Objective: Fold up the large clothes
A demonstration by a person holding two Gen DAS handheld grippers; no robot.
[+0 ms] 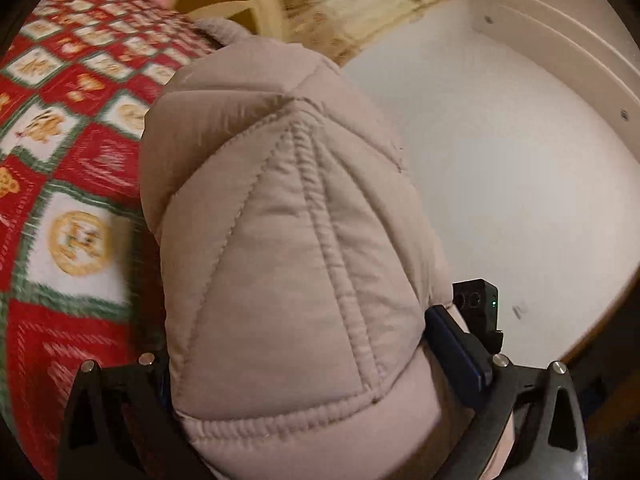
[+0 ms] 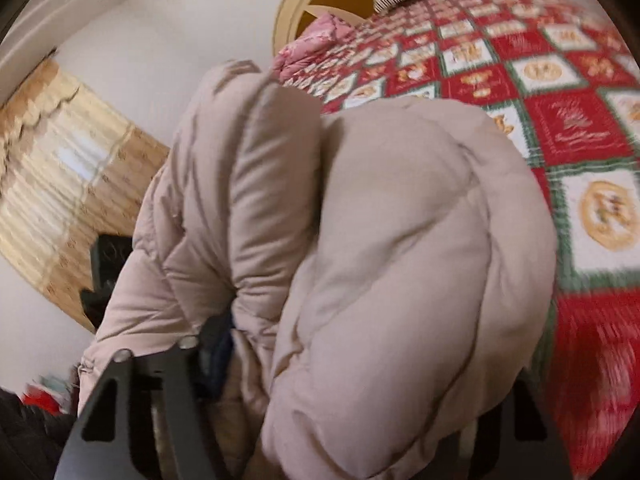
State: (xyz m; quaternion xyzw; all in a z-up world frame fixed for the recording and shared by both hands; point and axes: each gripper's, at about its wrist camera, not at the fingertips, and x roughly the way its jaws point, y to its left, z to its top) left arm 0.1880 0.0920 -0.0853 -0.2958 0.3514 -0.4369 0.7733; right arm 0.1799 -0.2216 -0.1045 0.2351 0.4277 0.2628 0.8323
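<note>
- A puffy beige quilted coat (image 1: 288,264) fills the middle of both views, bunched and lifted above the near edge of the bed (image 1: 60,128); its lower part runs out of the bottom of each picture.
- In the left wrist view a raised ribbed seam runs down the coat's padded panels, with stitched lines fanning out from it; in the right wrist view (image 2: 380,260) the fabric is blurred, and only soft rounded folds and a sleeve-like roll can be made out.
- The left gripper (image 1: 316,400) has its jaws spread wide with the coat bulging between them; the left finger is hidden behind the fabric, the right one with its blue pad lies against the coat's side. Whether the pads press on it I cannot tell.
- The right gripper (image 2: 344,420) shows only its dark left arm and a sliver of the right; the coat covers the gap between the jaws, so their state cannot be told.
- The bed carries a red, green and white quilt (image 2: 560,128) of checked squares with gold motifs.
- Beyond it are a white wall (image 1: 500,160), a beige pleated curtain (image 2: 68,184) and a cream round headboard (image 2: 288,12).
</note>
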